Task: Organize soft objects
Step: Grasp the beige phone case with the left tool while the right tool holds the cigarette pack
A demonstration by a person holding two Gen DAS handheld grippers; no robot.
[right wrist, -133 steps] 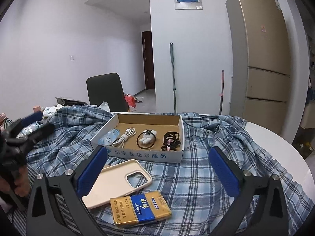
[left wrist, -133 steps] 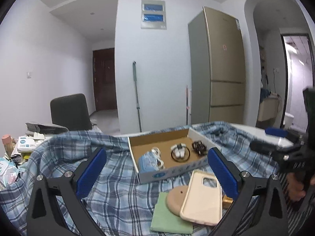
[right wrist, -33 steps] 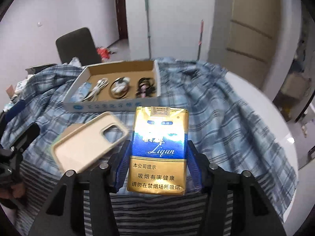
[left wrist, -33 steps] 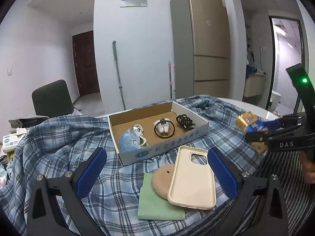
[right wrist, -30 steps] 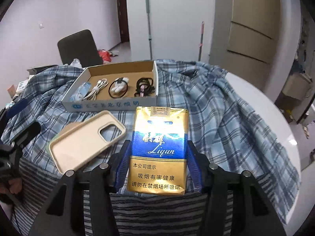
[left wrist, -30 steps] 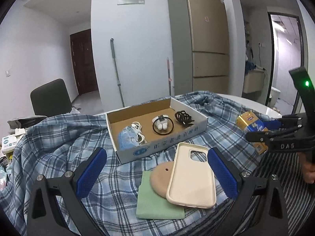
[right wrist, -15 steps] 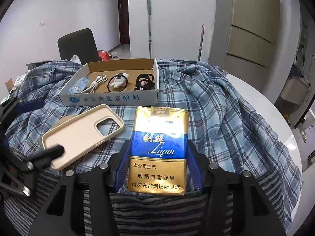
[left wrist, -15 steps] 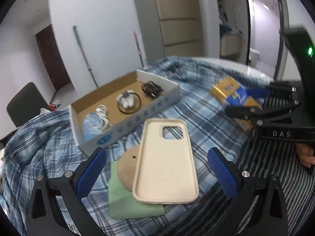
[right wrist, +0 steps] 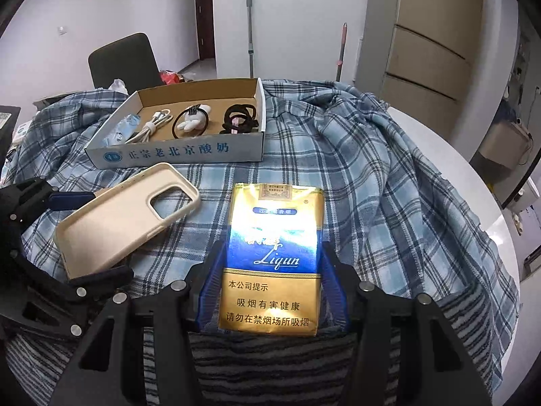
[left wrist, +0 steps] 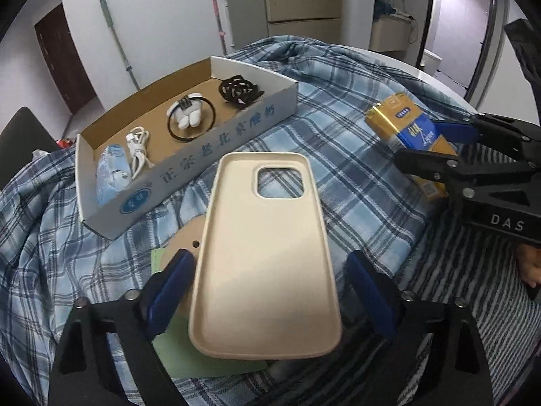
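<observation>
One phone case (left wrist: pixel 267 247) between left claw (left wrist: pixel 267 291) fingers.

Both grippers were black angular frames studded with silver screws, their fingers (left wrist: pixel 172 279) faced with blue ribbed pads (right wrist: pixel 211 286). White "DAS" lettering marked the right gripper (left wrist: pixel 436 145); bare skin showed behind it.

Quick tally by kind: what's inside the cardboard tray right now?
Face mask pack: 1
White cable: 1
Hair ties: 2, one with a white charm, one black bundle
Total in the cardboard tray: 4
</observation>
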